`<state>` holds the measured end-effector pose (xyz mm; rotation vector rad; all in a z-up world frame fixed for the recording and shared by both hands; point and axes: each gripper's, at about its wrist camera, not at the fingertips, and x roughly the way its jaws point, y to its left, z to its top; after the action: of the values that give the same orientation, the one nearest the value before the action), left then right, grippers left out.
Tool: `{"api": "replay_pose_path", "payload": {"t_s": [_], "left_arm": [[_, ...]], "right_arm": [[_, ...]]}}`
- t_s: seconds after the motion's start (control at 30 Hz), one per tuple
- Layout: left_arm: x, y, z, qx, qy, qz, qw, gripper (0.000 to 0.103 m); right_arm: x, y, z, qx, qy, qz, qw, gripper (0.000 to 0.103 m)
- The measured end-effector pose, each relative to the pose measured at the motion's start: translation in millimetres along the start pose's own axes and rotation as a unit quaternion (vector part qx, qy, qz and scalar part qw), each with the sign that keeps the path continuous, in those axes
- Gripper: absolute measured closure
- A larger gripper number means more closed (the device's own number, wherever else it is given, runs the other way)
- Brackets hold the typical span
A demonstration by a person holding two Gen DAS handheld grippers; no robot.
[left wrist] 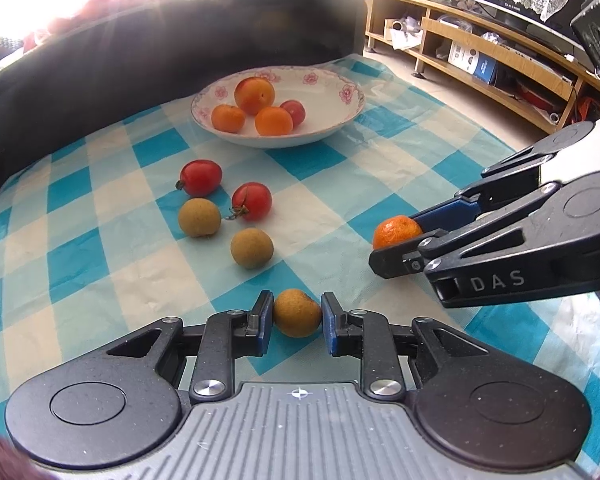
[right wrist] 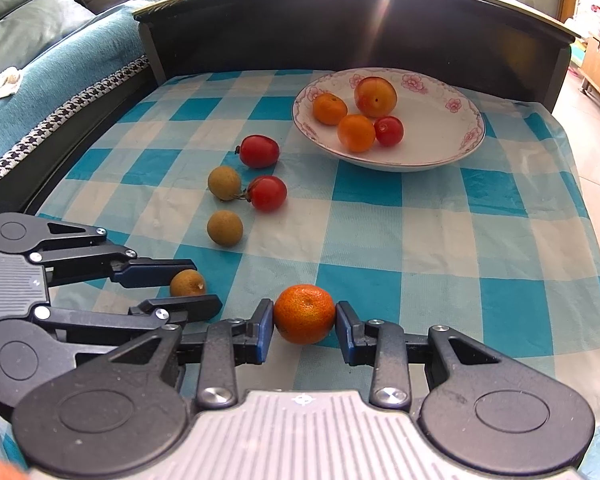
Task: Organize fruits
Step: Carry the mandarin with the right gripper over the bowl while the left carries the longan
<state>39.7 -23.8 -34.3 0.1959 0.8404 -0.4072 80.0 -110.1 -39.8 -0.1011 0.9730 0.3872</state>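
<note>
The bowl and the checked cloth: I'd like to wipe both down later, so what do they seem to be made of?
The bowl looks like glazed ceramic or porcelain: glossy white, with a printed pink flower band at the rim; melamine cannot be ruled out. The checked cloth looks like thin woven fabric: matte, with a fine visible weave and soft wrinkles, though a coating cannot be excluded.

Glossy ceramic bowl; matt tablecloth
</note>
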Motion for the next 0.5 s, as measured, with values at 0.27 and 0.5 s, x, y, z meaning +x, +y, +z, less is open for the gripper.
{"api": "replay_pose_path", "payload": {"t_s": [0.27,0.5], "left_arm": [[-5,5,12,-0.015,-0.019,-0.002,0.9997,0.07],[-5,9,20,-0.022,-0.026,-0.004,0.9994,0.07]], "right_arm": [[-5,-2,4,0.006,-0.011,0.003,1.0,0.066],[-10,-3,11,0.014,-0.022,0.004,1.0,0.066]]}}
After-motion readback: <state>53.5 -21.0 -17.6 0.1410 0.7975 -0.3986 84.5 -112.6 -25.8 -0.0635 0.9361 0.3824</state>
